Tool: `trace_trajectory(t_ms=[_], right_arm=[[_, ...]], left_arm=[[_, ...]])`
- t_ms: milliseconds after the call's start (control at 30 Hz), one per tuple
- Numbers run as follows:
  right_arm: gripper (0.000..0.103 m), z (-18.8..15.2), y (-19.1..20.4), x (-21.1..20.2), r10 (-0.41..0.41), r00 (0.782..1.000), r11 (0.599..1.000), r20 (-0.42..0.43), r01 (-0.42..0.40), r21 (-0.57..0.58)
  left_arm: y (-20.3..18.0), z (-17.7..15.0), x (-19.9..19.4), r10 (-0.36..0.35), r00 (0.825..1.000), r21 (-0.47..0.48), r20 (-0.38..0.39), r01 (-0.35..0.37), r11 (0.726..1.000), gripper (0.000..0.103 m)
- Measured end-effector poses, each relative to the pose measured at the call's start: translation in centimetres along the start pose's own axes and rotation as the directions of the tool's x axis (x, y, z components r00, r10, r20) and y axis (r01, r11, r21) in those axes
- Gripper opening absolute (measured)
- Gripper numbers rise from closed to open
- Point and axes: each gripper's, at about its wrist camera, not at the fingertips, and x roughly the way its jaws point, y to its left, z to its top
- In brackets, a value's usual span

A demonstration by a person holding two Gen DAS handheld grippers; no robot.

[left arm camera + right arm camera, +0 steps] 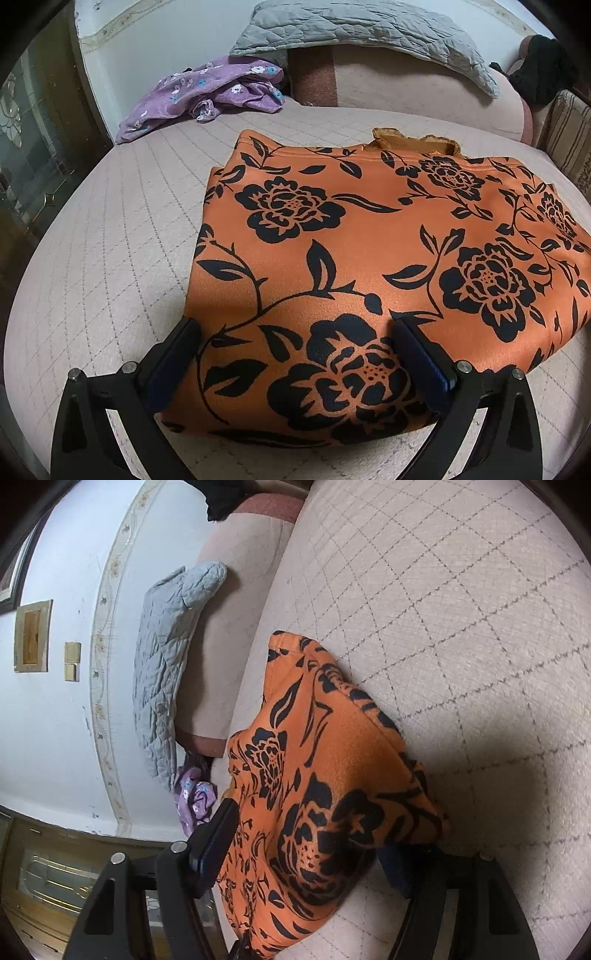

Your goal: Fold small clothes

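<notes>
An orange garment with black flowers (369,258) lies folded flat on the quilted bed cover (110,258). My left gripper (295,332) is open, its fingers (421,354) spread over the garment's near left corner, resting on or just above it. In the right wrist view the same garment (332,775) lies between the wide-open fingers (218,834) of my right gripper (310,845); the view is rolled sideways. The right finger is partly hidden under the cloth. I cannot tell whether the fingers touch the cloth.
A crumpled purple flowered garment (203,92) lies at the far left of the bed, also seen in the right wrist view (195,797). A grey quilted pillow (362,33) and a pink bolster (406,85) sit at the head. The wall (55,720) runs behind.
</notes>
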Motion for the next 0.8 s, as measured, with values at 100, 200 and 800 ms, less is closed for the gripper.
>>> trace_trajectory(t_ms=[100, 200, 800], right_arm=[[0.073, -0.1, 0.0, 0.3, -0.012, 1.000, 1.000, -0.001, 0.012, -0.004], [0.072, -0.1, 0.1, 0.4, -0.014, 1.000, 1.000, -0.003, 0.014, -0.005], [0.075, 0.2, 7.3, -9.3, -0.071, 0.927, 0.921, 0.369, 0.203, -0.333]], left_arm=[[-0.1, -0.1, -0.1, 0.010, 1.000, -0.004, 0.004, -0.010, 1.000, 0.103], [-0.2, -0.1, -0.2, 0.015, 1.000, -0.006, 0.008, -0.015, 1.000, 0.103], [2.1, 2.7, -2.7, 0.060, 0.995, -0.118, 0.077, -0.050, 0.992, 0.103]])
